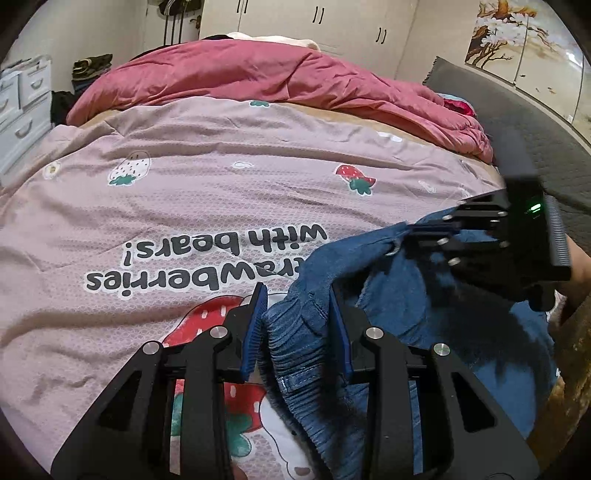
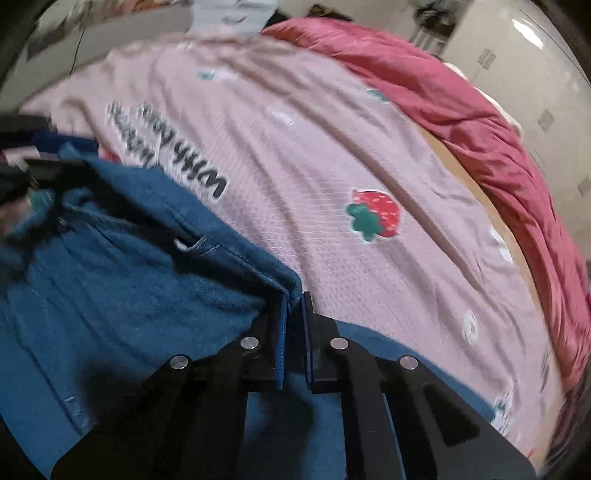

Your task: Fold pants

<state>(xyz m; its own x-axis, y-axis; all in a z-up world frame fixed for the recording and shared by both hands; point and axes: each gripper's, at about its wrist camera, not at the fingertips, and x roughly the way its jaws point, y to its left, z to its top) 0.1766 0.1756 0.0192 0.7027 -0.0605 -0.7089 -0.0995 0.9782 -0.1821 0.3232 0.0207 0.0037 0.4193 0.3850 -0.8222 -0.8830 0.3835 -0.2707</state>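
Blue denim pants [image 1: 406,306] lie bunched at the near right of the bed. Their gathered elastic waistband [image 1: 295,343] sits between the blue pads of my left gripper [image 1: 300,317], which is shut on it. In the left wrist view my right gripper [image 1: 413,240] comes in from the right, its tips at the pants' upper edge. In the right wrist view the right gripper [image 2: 294,306] has its pads close together, shut on a folded corner of the pants [image 2: 129,280]. The left gripper shows there only as a dark blur at the far left edge.
The bed is covered by a pink strawberry-print sheet [image 1: 184,192] with large black lettering. A crumpled red-pink quilt [image 1: 258,74] is heaped along the far side. White drawers [image 1: 22,110] stand at the left, wardrobe doors [image 1: 314,22] behind, and a dark grey headboard [image 1: 524,122] at the right.
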